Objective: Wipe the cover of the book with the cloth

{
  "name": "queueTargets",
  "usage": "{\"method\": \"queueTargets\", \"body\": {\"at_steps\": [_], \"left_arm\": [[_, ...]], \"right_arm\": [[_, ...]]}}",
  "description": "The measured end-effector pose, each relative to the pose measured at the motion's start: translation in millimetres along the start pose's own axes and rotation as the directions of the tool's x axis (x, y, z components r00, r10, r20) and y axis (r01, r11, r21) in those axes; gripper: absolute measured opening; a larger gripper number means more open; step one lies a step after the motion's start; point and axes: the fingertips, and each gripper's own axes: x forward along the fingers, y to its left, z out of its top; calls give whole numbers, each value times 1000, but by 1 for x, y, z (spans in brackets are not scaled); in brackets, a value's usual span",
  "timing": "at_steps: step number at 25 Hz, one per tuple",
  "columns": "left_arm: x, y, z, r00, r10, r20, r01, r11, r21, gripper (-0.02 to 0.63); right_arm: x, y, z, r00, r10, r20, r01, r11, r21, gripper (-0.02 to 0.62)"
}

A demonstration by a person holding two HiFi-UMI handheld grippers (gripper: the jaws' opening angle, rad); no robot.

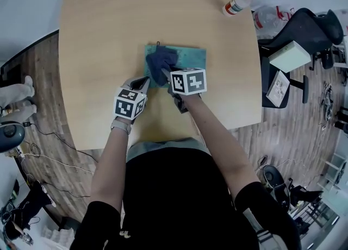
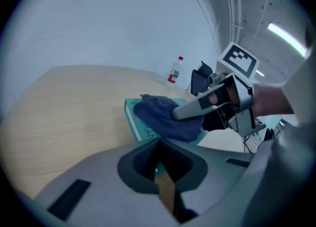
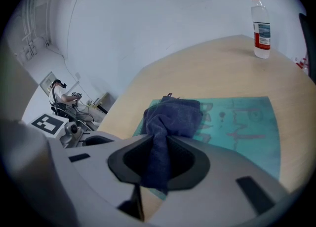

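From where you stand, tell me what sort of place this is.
Probably an office or lab workroom: a pale wooden table, a black swivel office chair beside it on a wood-plank floor, and a red-capped clear plastic bottle.

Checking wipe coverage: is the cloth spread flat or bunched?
Bunched: the dark blue cloth lies crumpled on the teal book, pinched in the right tool.
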Motion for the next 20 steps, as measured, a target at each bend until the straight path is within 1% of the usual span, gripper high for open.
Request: {"method": "queueTargets", "body": {"at_steps": [4,11,20], "left_arm": [[0,-1,-1,1000,-14,-12,14,1000,8,20],[0,-2,-1,1000,-16,-15,16,1000,16,20],[-1,-3,0,1000,-24,-16,25,1000,14,20]], "right_arm": [[6,-10,19,999,-24,21,24,999,21,94],[17,-19,50,998,-39,42,38,999,20,94],[35,-7,74,998,-30,61,29,1000,8,94]]}}
